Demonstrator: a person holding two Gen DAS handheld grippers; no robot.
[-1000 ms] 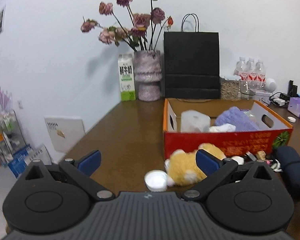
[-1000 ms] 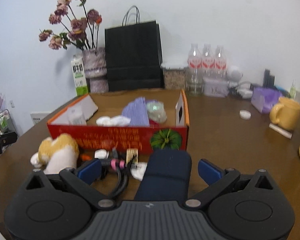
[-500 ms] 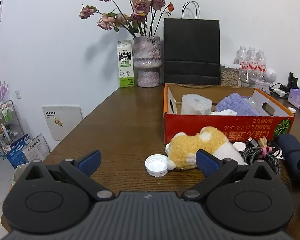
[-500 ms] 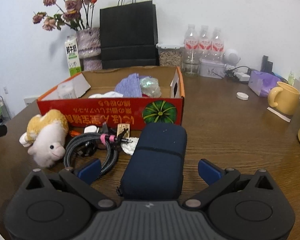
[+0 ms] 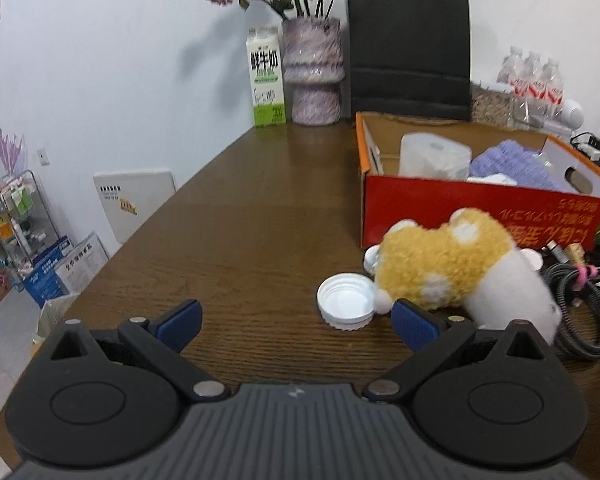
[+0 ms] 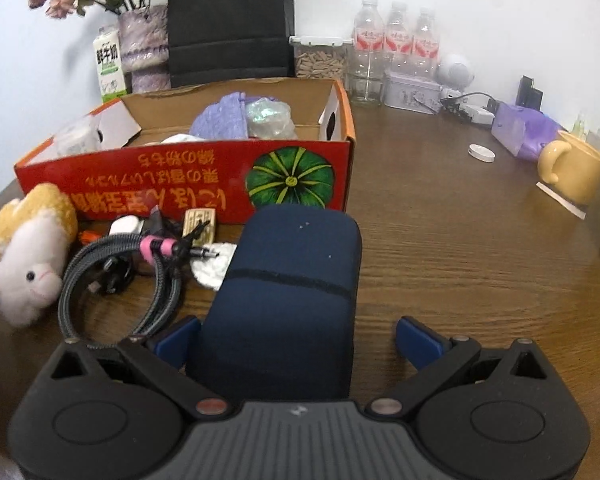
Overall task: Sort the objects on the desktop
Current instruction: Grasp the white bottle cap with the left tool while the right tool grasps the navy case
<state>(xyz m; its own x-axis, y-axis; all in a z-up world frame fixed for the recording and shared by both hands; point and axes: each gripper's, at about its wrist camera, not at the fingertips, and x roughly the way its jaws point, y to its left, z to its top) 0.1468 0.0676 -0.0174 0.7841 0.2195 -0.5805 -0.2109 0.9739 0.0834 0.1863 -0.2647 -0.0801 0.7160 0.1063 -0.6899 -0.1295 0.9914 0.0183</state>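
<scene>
left gripper (image 5: 296, 318) open, beside white cap (image 5: 345, 301) | right gripper (image 6: 298, 338) open around navy case (image 6: 288, 300) | case before red box (image 6: 188, 184)

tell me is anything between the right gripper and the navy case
Nothing visible. The navy case already lies between the open fingers of the right gripper, its near end reaching back to the gripper body. The coiled cable lies beside it, to the left.

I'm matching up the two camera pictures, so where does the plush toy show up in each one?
Left wrist: the plush toy lies right of centre, by the white cap.
Right wrist: it lies at the far left edge, beside the coiled cable.
Shared landmark: the red box behind it.
</scene>
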